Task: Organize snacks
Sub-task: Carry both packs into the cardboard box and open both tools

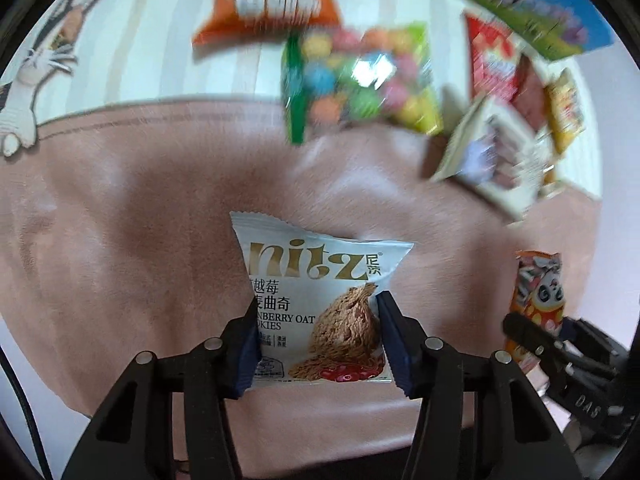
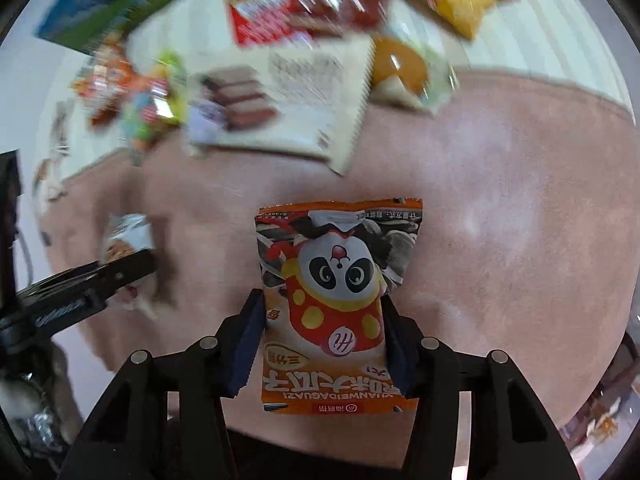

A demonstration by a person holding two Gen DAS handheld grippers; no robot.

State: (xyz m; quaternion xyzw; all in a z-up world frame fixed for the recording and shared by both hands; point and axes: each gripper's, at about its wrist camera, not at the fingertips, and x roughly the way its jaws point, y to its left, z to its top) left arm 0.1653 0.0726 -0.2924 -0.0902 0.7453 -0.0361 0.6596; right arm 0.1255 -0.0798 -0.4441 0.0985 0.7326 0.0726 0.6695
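Both grippers pinch snacks above a soft pink fabric mat (image 1: pixel 120 240): the left gripper (image 1: pixel 318 344) clamps a crinkly white foil cranberry oat cookie packet (image 1: pixel 316 304), the right gripper (image 2: pixel 324 344) a glossy orange panda-print seed packet (image 2: pixel 340 300), apparently lifted for sorting, apart from the blurred pile of wrappers (image 1: pixel 360 80) beyond

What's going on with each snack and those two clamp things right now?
Left gripper: shut on the cookie packet.
Cookie packet: sealed, held above the pink mat.
Right gripper: shut on the panda packet.
Panda packet: sealed, held upside down.
Candy bag: lying at the mat's far edge.
Wafer box: lying flat, closed.
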